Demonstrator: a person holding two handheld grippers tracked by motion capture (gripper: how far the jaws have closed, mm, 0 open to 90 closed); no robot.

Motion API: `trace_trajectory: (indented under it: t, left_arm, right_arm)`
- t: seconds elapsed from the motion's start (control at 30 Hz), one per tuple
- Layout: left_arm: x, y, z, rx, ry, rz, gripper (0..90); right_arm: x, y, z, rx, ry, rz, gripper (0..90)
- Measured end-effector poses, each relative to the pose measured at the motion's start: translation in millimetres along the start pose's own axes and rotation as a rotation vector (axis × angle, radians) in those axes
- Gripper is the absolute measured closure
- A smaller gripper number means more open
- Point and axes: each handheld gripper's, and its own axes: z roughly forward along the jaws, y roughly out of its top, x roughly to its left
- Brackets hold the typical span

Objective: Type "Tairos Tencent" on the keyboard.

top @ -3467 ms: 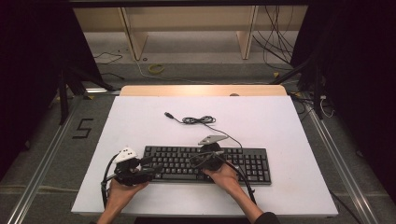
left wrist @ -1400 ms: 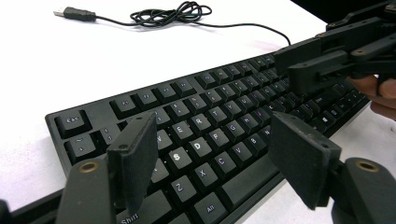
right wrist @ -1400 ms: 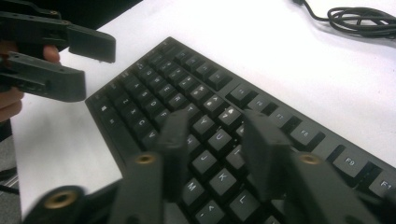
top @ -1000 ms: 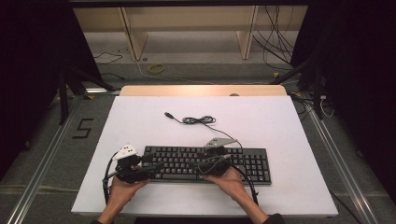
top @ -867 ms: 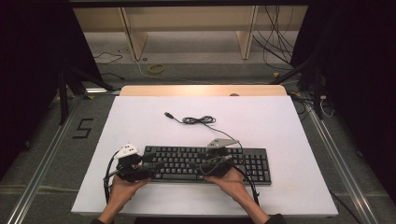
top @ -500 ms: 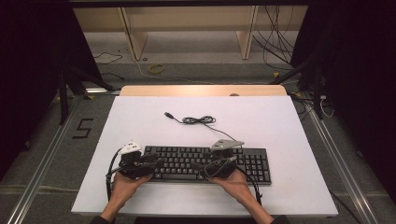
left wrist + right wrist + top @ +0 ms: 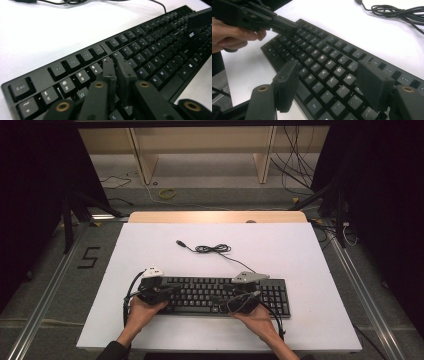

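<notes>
Left gripper [image 7: 116,68] – jaws pressed together, tips over the number row near the keyboard's [image 7: 220,294] left end. Right gripper [image 7: 329,82] – spread above the O/P keys. Keyboard lies crosswise along the table's [image 7: 300,250] near edge, under both.

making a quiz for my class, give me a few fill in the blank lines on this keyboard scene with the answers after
1. The jaws of the left gripper are ____ over the black keyboard.
2. The jaws of the right gripper stand ____ above the keys.
3. The keyboard's loose cable lies coiled on the ____ table.
4. The keyboard lies at the table's ____ edge, by the person's hands.

Missing words: shut; open; white; near
</notes>
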Motion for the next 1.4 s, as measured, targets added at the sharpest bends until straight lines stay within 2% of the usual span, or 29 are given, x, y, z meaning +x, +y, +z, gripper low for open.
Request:
trace_trajectory:
  t: [0.13,0.63,0.7,0.8,0.97,1.17,1.2,1.27,1.4]
  left_arm:
    - [-0.4,1.2,6.3,0.027,0.001,0.009,88.8]
    - [-0.3,3.6,17.5,0.061,0.018,0.022,88.9]
    - [-1.8,3.5,19.4,0.076,0.024,0.039,88.9]
    - [-2.3,2.3,22.6,0.094,0.03,0.034,89.0]
    - [-5.5,1.4,23.5,0.1,0.054,0.062,89.3]
    - [-5.4,0.5,22.7,0.078,0.053,0.049,88.9]
    - [-4.5,0.6,21.6,0.074,0.039,0.034,83.1]
    - [-3.4,0.9,17.7,0.051,0.022,0.032,76.8]
    - [-2.6,1.4,10.1,0.021,0.034,0.023,69.2]
  right_arm:
    - [-0.3,-0.8,-3.3,-0.005,-0.004,0.002,34.7]
    - [2.1,-3.6,-7.9,-0.023,0.004,-0.005,31.4]
    - [2.0,-3.6,-8.0,-0.024,0.004,-0.005,31.5]
    - [2.2,-3.8,-7.5,-0.022,0.004,-0.002,31.5]
    - [2.9,-3.9,-6.0,-0.016,0.005,-0.007,31.5]
    - [1.6,-3.5,-4.2,-0.017,-0.012,-0.012,31.6]
    - [1.1,-3.5,-3.5,-0.018,-0.012,-0.011,31.6]
    - [0.3,-2.7,-2.0,-0.017,-0.015,-0.012,31.6]
    - [-1.7,-0.9,-0.2,-0.02,-0.016,-0.011,32.5]
